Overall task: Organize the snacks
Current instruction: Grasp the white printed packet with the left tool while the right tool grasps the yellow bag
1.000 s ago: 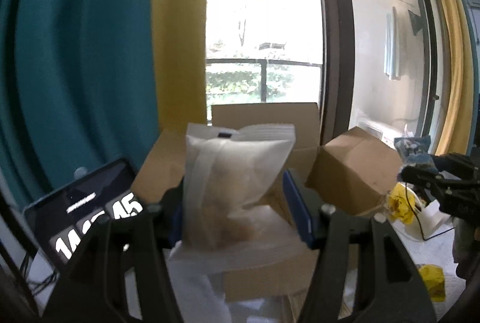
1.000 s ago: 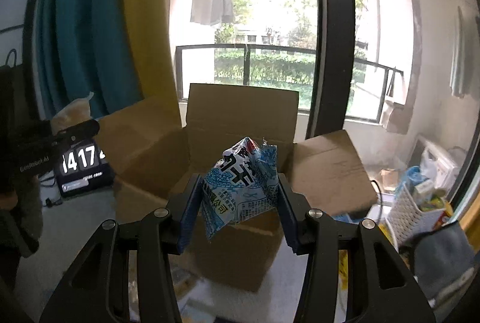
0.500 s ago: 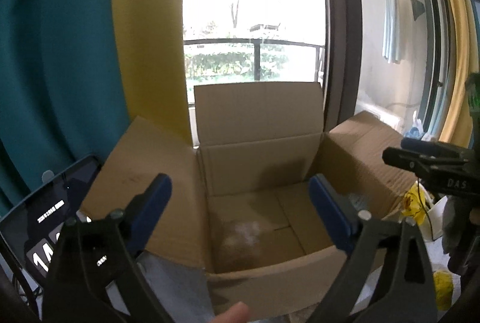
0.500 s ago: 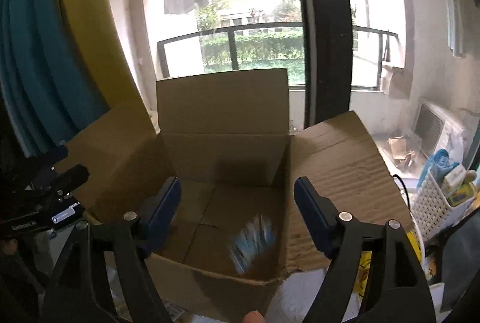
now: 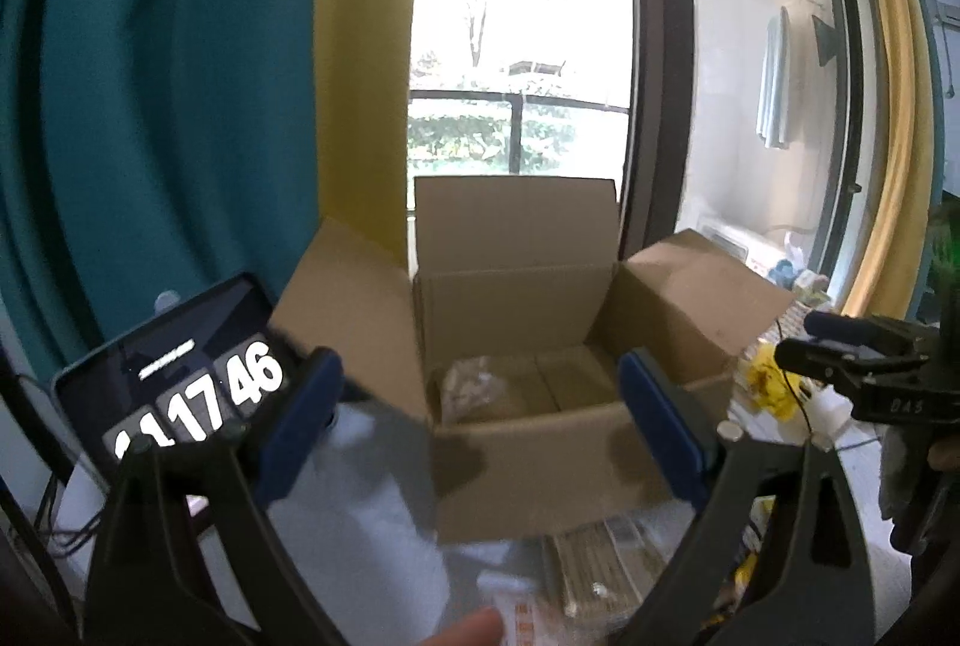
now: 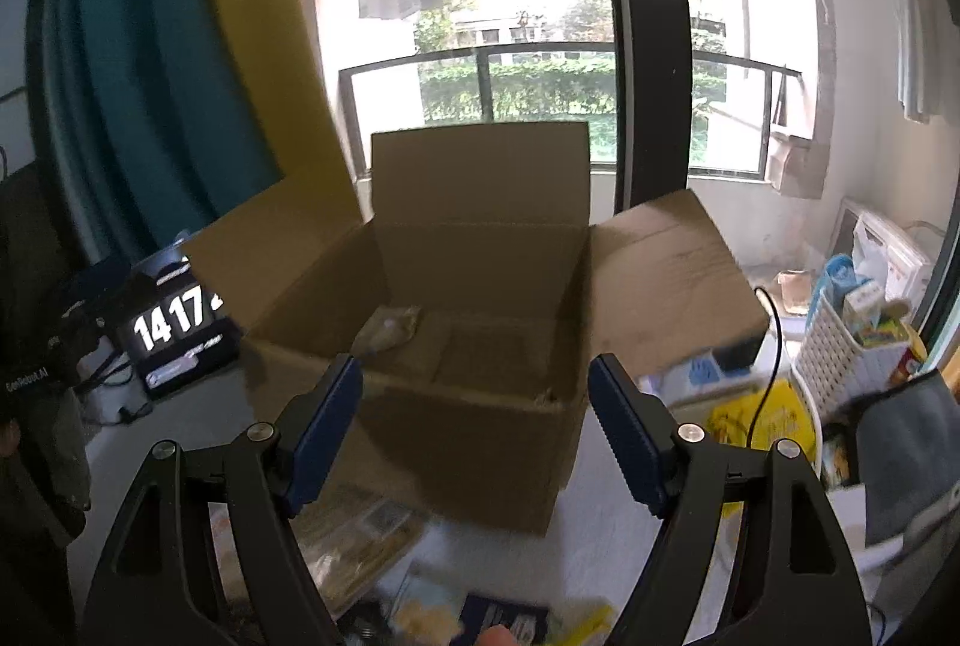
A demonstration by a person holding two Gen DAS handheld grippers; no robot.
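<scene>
An open cardboard box [image 5: 540,466] stands on the white table, also in the right wrist view [image 6: 468,430]. A clear snack bag [image 5: 474,382] lies inside at its left; it shows in the right wrist view [image 6: 387,331] too. My left gripper [image 5: 480,424] is open and empty in front of the box. My right gripper [image 6: 474,424] is open and empty, also before the box. The right gripper shows in the left wrist view [image 5: 840,364] at the right. Snack packets [image 5: 606,568] lie on the table below the box, also seen in the right wrist view [image 6: 360,532].
A tablet showing a clock [image 5: 180,388] leans at the left of the box. A white basket of items [image 6: 858,346] and a yellow bag [image 6: 762,424] sit to the right. Curtains and a window stand behind. More packets [image 6: 498,616] lie near the front edge.
Both grippers opened and dropped their bags into the box, the clear bag from the left and the blue one from the right. Both grippers then pulled back from the box.
</scene>
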